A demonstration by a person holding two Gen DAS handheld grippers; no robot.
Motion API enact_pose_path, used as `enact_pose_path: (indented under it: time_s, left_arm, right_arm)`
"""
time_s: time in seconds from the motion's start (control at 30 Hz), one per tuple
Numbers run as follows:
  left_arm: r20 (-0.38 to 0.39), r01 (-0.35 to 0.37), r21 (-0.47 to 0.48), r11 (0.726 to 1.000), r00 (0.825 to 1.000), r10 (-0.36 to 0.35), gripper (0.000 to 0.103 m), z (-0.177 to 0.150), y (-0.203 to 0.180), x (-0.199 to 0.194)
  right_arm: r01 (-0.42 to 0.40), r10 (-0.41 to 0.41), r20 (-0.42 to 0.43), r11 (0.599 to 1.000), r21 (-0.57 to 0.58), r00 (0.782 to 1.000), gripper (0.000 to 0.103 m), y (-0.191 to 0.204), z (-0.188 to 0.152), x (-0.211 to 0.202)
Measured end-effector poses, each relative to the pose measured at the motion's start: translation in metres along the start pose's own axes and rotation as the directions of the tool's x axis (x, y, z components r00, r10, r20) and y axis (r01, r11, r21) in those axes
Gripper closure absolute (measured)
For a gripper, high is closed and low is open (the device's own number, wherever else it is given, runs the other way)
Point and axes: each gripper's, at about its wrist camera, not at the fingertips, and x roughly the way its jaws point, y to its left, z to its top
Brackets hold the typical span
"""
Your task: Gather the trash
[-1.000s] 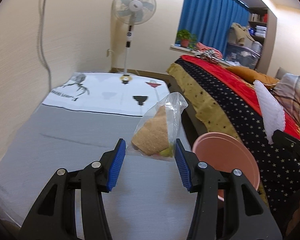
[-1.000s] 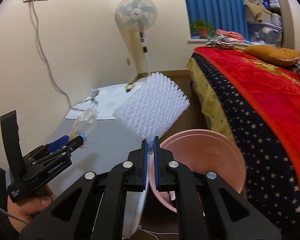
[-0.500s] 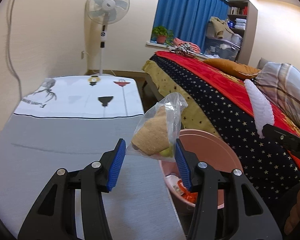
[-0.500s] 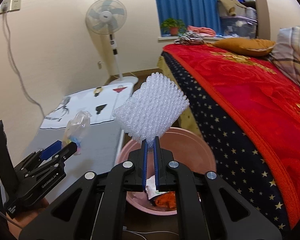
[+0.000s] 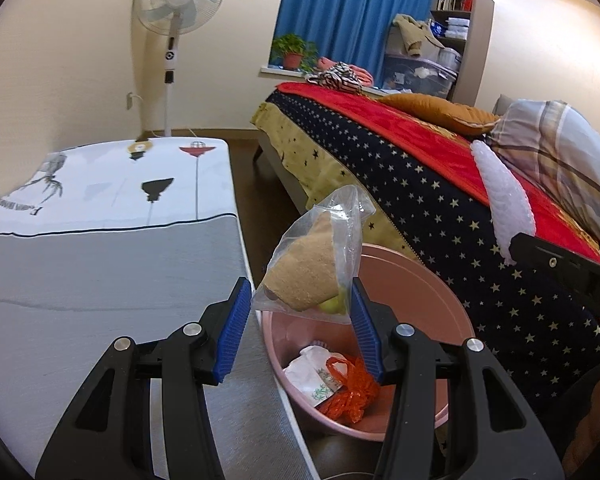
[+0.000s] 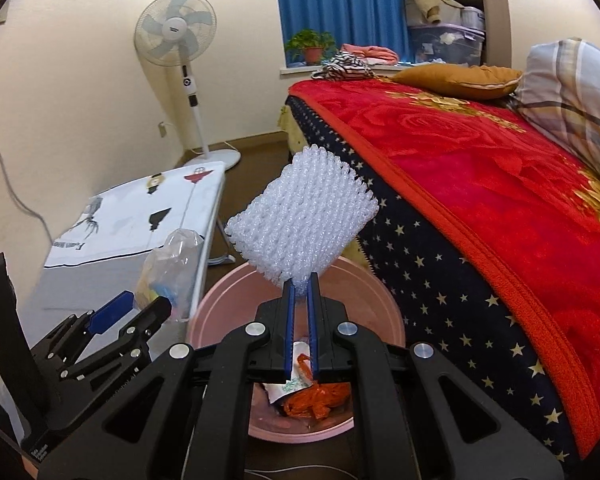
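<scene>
Blue-padded fingers (image 5: 236, 320) on the left gripper (image 5: 296, 322) stand about half apart, and between them sits a clear plastic bag (image 5: 314, 268) with a brown sandy wedge and something yellow-green inside. The bag touches the right-hand pad; on the other side a sliver of daylight shows, so whether it is truly clamped I cannot tell. It sticks up from the fingers, poised over the near-left rim of a pink basin (image 5: 416, 280) on the floor. Over on the right gripper (image 6: 300, 312), the fingers (image 6: 287, 320) are pinched nearly together, gripping the lower corner of a white foam fruit net (image 6: 304, 228), which stands up and fans out above them. That net hangs right above the same basin (image 6: 228, 300). Down in the basin lie a crumpled orange plastic bag (image 5: 350, 388) and a white paper wrapper (image 5: 312, 372) with a little green print, touching each other at the bottom. From the right wrist view, the left gripper (image 6: 140, 312) shows at lower left with its bag (image 6: 168, 268) at the tips, just left of the basin. Left of the basin runs a desk (image 5: 100, 272) under a grey and white printed cloth. Right of it, a bed (image 6: 480, 200) with a red blanket and starred navy border. Further back, a standing fan (image 5: 178, 20) against the wall, blue curtains (image 5: 348, 12), a potted plant (image 5: 294, 48) on the sill.
</scene>
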Motion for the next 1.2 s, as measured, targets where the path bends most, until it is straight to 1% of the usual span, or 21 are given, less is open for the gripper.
enact_pose_path:
  time_s: [0.37, 0.63, 0.77, 0.8, 0.83, 0.87, 0.9, 0.97, 1.03, 1.07, 1.13, 1.2]
  left_arm:
    - [-0.04, 0.027, 0.005, 1.0, 0.999, -0.026, 0.054, -0.002, -0.003, 0.023]
    - [-0.062, 0.04, 0.001, 0.999, 0.997, -0.04, 0.054, -0.006, -0.003, 0.03]
    - [-0.068, 0.061, -0.013, 0.998, 0.996, -0.062, 0.052, -0.005, -0.001, 0.032]
    - [-0.068, 0.071, -0.021, 0.997, 0.995, -0.073, 0.049, -0.005, -0.001, 0.032]
    - [-0.068, 0.083, -0.026, 0.996, 0.994, -0.085, 0.041, -0.005, 0.0, 0.031]
    - [-0.067, 0.089, -0.029, 0.996, 0.994, -0.091, 0.037, -0.004, 0.0, 0.031]
    - [-0.061, 0.088, -0.031, 0.996, 0.994, -0.089, 0.032, -0.004, 0.002, 0.029]
    - [-0.059, 0.077, -0.033, 0.997, 0.995, -0.078, 0.031, -0.004, 0.003, 0.028]
    - [-0.059, 0.067, -0.042, 0.997, 0.996, -0.07, 0.031, -0.003, 0.008, 0.024]
    - [-0.058, 0.061, -0.046, 0.997, 0.996, -0.064, 0.03, -0.003, 0.01, 0.022]
    - [-0.05, 0.043, -0.054, 0.998, 0.998, -0.046, 0.023, -0.003, 0.015, 0.015]
    - [-0.038, 0.02, -0.059, 0.998, 0.999, -0.023, 0.02, -0.004, 0.02, 0.006]
  right_arm:
    - [0.04, -0.039, -0.027, 0.999, 0.015, 0.999, 0.097, -0.003, 0.001, 0.019]
    - [0.055, -0.055, -0.036, 0.998, 0.017, 0.998, 0.096, -0.004, 0.0, 0.024]
    - [0.074, -0.073, -0.037, 0.997, 0.028, 0.997, 0.091, -0.007, 0.0, 0.025]
    - [0.078, -0.076, -0.038, 0.996, 0.032, 0.996, 0.085, -0.008, 0.0, 0.024]
    - [0.084, -0.083, -0.032, 0.996, 0.037, 0.996, 0.073, -0.009, 0.0, 0.023]
    - [0.093, -0.092, -0.022, 0.995, 0.039, 0.995, 0.066, -0.01, 0.0, 0.021]
    - [0.098, -0.098, -0.01, 0.994, 0.041, 0.995, 0.056, -0.01, 0.0, 0.018]
    - [0.104, -0.105, 0.005, 0.994, 0.04, 0.994, 0.051, -0.01, 0.001, 0.014]
    - [0.111, -0.112, 0.016, 0.993, 0.038, 0.994, 0.041, -0.01, 0.001, 0.012]
    - [0.113, -0.114, 0.019, 0.993, 0.039, 0.993, 0.039, -0.01, 0.001, 0.01]
    - [0.109, -0.111, 0.028, 0.993, 0.044, 0.993, 0.03, -0.009, 0.0, 0.007]
    - [0.099, -0.101, 0.036, 0.994, 0.045, 0.994, 0.023, -0.008, -0.001, 0.003]
